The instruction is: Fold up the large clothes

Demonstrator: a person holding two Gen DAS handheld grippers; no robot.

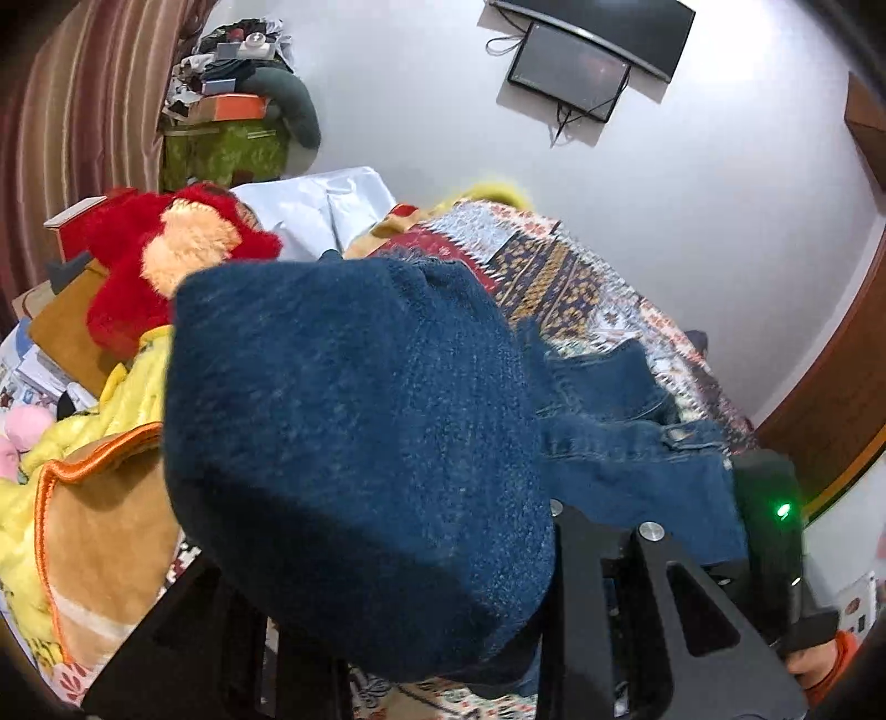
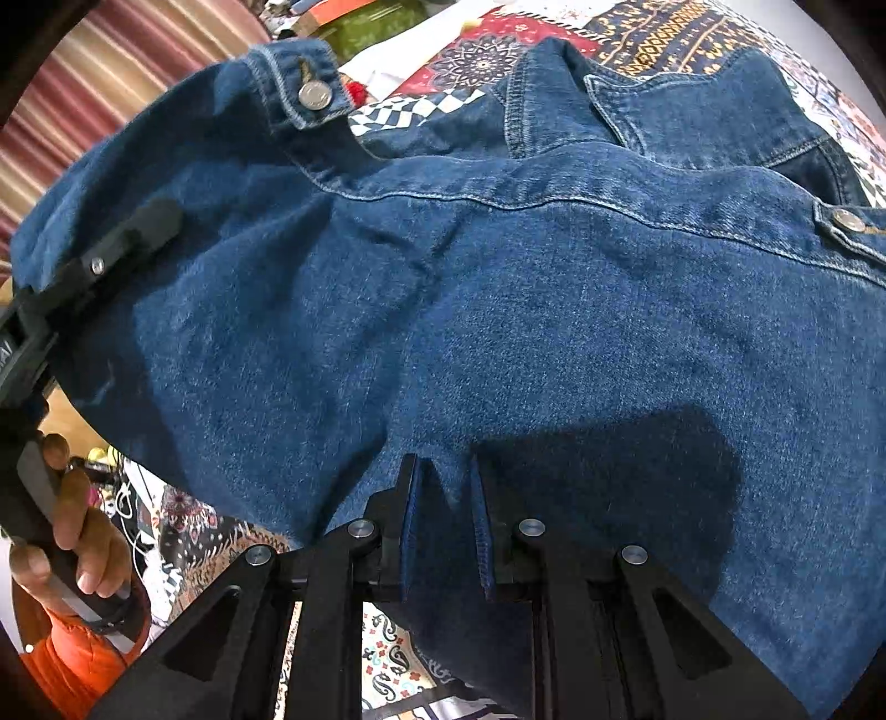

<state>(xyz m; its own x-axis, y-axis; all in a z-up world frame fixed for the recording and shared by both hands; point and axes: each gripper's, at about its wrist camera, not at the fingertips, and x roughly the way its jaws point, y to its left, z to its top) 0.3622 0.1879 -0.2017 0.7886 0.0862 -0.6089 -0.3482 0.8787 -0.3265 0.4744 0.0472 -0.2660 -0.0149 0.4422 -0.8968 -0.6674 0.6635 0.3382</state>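
Observation:
A blue denim jacket (image 2: pixel 498 310) lies spread over a patterned bedspread (image 2: pixel 692 33). My right gripper (image 2: pixel 443 482) is shut on a fold of the jacket's hem near the bottom centre. In the left wrist view a bulge of the denim jacket (image 1: pixel 354 459) drapes over my left gripper (image 1: pixel 387 609) and hides its fingertips. The left gripper also shows in the right wrist view (image 2: pixel 127 238), pushed into the jacket's left edge with a hand on its handle. The right gripper's body shows at the right of the left wrist view (image 1: pixel 769 509).
A red and cream plush toy (image 1: pixel 171 260), yellow and brown blankets (image 1: pixel 83 487) and a white sheet (image 1: pixel 321 205) lie at the bed's left. Clutter is piled on a green box (image 1: pixel 227 144) by striped curtains (image 1: pixel 72 127). Screens (image 1: pixel 570 72) hang on the wall.

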